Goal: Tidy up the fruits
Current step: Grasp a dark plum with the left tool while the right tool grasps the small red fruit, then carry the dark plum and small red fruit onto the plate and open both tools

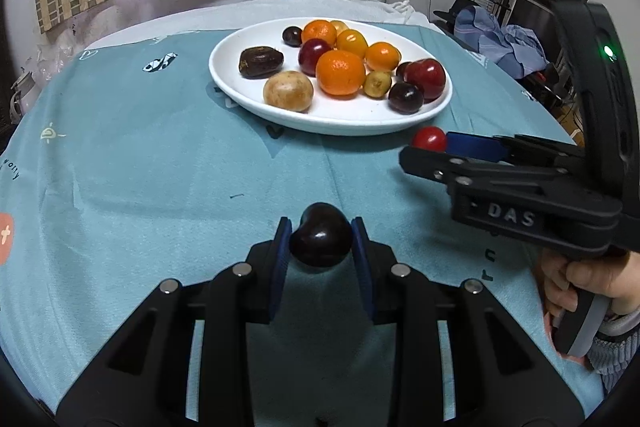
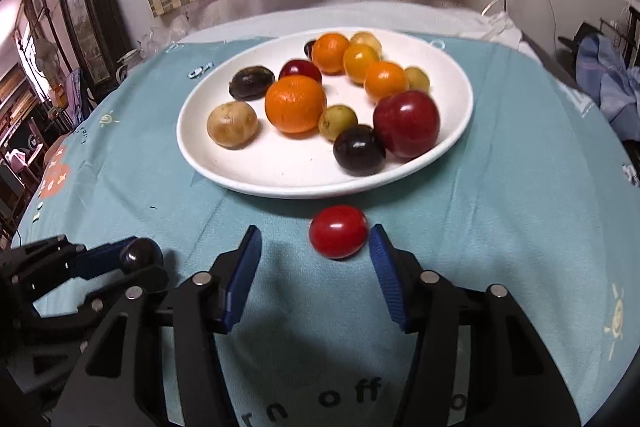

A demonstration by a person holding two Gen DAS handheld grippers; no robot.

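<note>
My left claw (image 1: 320, 239) is clenched on a dark plum (image 1: 320, 241), blue pads pressing both its sides, above the teal cloth (image 1: 160, 167). My right claw (image 2: 316, 251) stands released, pads apart. A small red tomato (image 2: 338, 231) lies on the cloth between them, close to the right-hand pad; whether that pad touches it I cannot tell. A clear gap shows on the left. White plate (image 2: 280, 179) at 12 o'clock from the tomato, just beyond it, holding oranges, plums, a red apple and other fruit. In the left view, the right claw sits at 3 o'clock.
</note>
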